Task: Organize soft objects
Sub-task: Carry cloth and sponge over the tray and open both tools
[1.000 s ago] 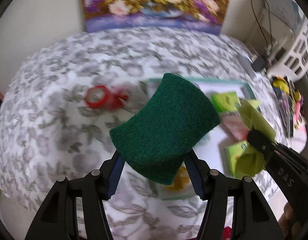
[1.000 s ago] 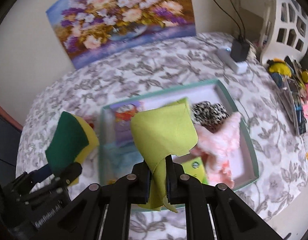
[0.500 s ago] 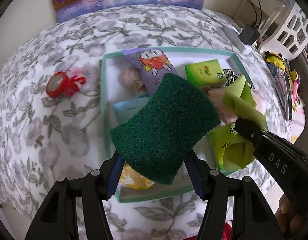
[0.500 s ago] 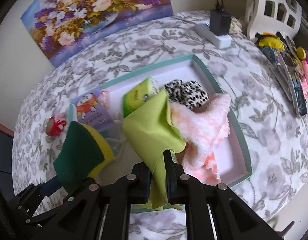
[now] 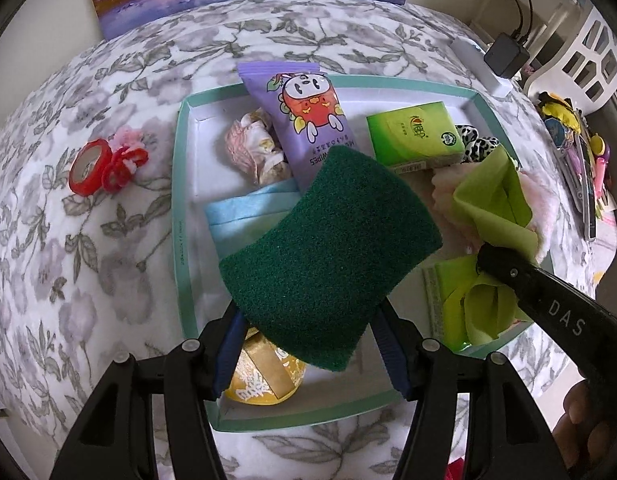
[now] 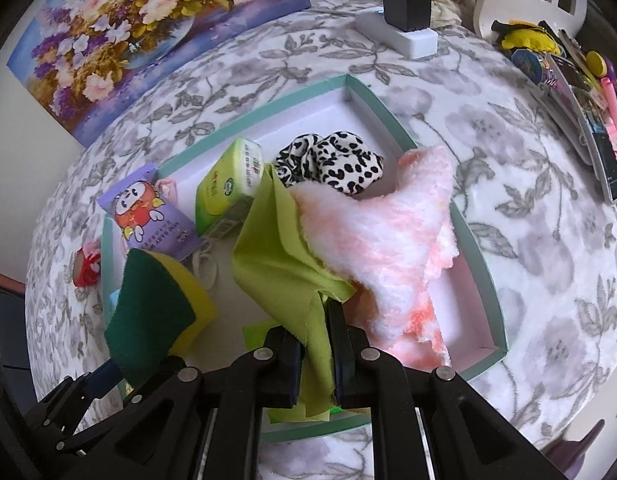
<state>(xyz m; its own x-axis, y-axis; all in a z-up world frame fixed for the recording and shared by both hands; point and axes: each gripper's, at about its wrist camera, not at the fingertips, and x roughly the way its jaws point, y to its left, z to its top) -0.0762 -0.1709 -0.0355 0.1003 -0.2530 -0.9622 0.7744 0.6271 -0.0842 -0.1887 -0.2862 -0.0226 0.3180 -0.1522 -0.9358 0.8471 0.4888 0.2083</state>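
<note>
My left gripper (image 5: 308,340) is shut on a green and yellow scouring sponge (image 5: 328,256), held just above the teal-rimmed white tray (image 5: 178,208). My right gripper (image 6: 314,344) is shut on a lime green cloth (image 6: 284,256), also over the tray (image 6: 480,248). In the tray lie a purple wipes pack (image 5: 304,120), a green tissue pack (image 5: 414,136), a light blue cloth (image 5: 248,212), a leopard scrunchie (image 6: 332,160), a fluffy pink and white cloth (image 6: 384,240), a pale pink scrunchie (image 5: 248,148) and a yellow pouch (image 5: 264,376).
The tray sits on a grey floral tablecloth (image 5: 88,240). Red tape and red hair ties (image 5: 104,164) lie left of it. A power strip with a black adapter (image 6: 404,20) is behind, a flower painting (image 6: 148,24) leans on the wall, and toys and pens (image 6: 580,92) lie at the right.
Both grippers have come down and forward over the tray, each still holding its item. The tray and its contents now look larger and closer in both views.
</note>
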